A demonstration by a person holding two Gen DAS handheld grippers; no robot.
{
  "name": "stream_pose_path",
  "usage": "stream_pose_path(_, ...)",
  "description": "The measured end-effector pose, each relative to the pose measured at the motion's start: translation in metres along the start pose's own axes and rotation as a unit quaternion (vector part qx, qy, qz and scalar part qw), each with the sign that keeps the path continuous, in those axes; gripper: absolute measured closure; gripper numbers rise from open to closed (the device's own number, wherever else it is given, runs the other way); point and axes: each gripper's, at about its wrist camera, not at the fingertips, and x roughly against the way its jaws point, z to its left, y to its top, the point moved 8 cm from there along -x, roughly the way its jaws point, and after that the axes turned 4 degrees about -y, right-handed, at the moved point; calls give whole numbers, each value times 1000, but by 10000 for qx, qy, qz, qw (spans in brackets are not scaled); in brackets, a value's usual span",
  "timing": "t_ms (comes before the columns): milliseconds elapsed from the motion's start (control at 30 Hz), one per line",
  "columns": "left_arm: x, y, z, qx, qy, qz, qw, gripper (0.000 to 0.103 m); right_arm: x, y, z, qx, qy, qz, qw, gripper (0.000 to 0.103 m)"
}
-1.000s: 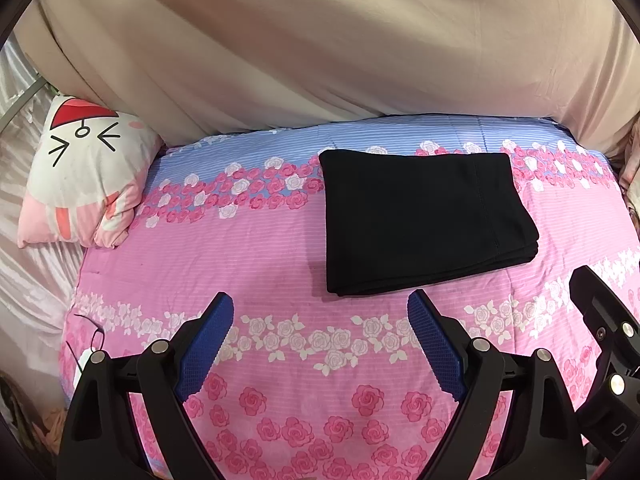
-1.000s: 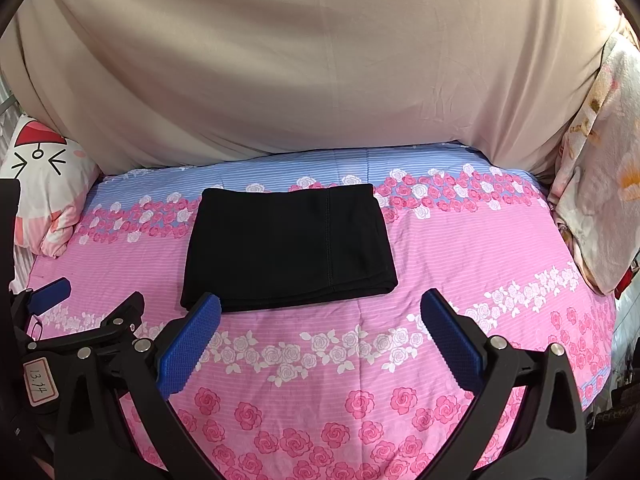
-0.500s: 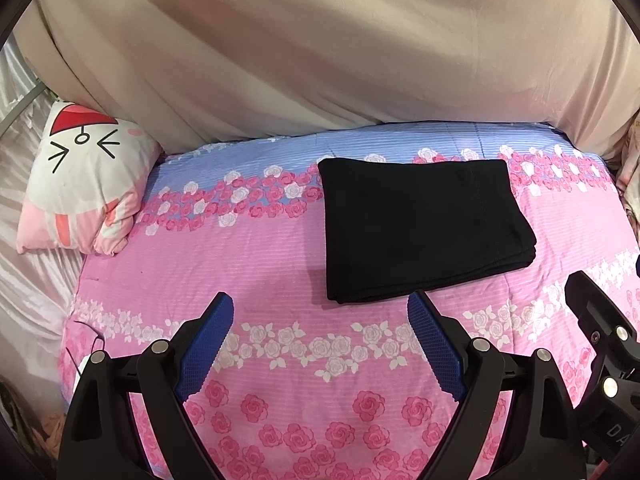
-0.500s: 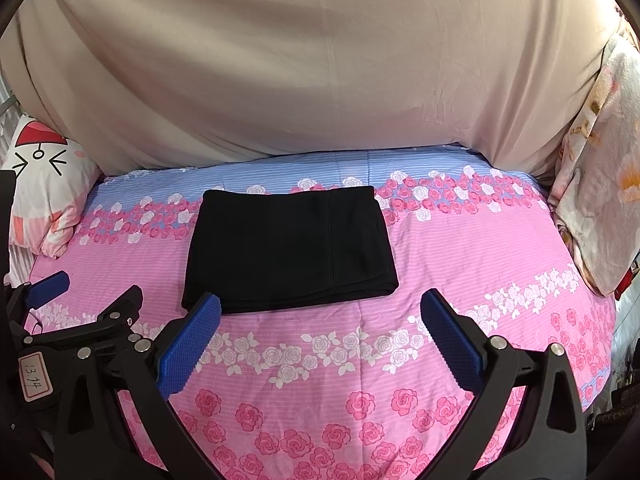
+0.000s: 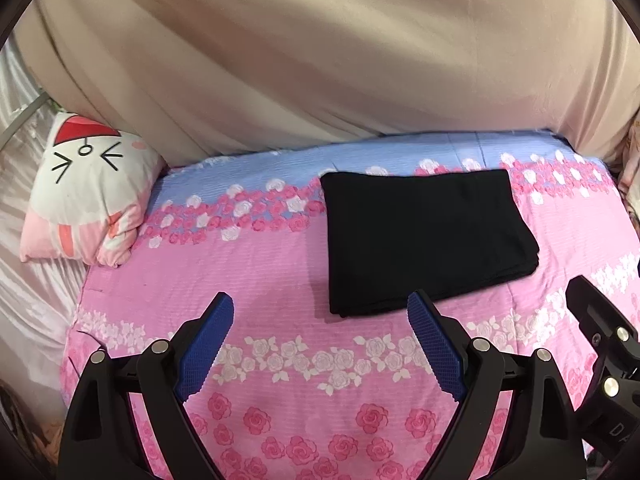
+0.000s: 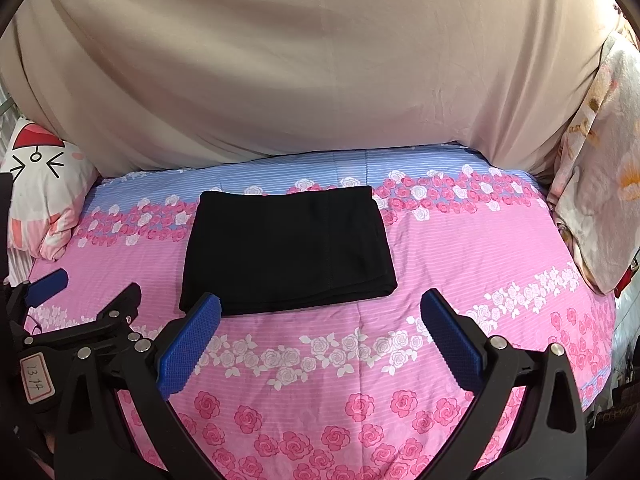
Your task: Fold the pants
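Toward the far edge of the bed (image 5: pixel 240 272), somewhat right of its middle, find the pants (image 5: pixel 424 240): black, folded into a compact flat rectangle, long sides roughly parallel to that far edge, stacked layers showing along the near side and at the near right corner. Rests wholly on the flowered sheet, touched by nothing. Compare with the views from a second ago and see almost nothing altered: same rectangle, same spot, same squared outline, no corner lifted or slipped. Note the left gripper (image 5: pixel 320 304) held over the near part of the bed, short of the garment, its blue-padded fingers (image 5: pixel 204 344) spread wide with only sheet between them and no cloth pinched. Note the right gripper (image 6: pixel 320 298) just beside it, equally wide apart and empty; one of its pads crosses the near left corner of the pants in its own view, apparently from above and clear of the cloth. Both as steady and as wide as a second ago. Reads, as a judgement, like a finished fold: nothing carried, nothing being pressed, both tools drawn back toward the near edge. Leaves probably only a last look at the slightly fanned layers at the near right corner, which might want squaring.
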Motion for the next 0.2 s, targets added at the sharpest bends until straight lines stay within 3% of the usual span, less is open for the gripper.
stream_pose_path(67, -5, -3, 2, 84, -65, 195, 9998, 17, 0, 0, 0, -7, 16, 10, 10000, 5)
stream_pose_path(200, -3, -5, 2, 26, -52, 153, 9999, 17, 0, -1, 1, -25, 14, 20, 10000, 5)
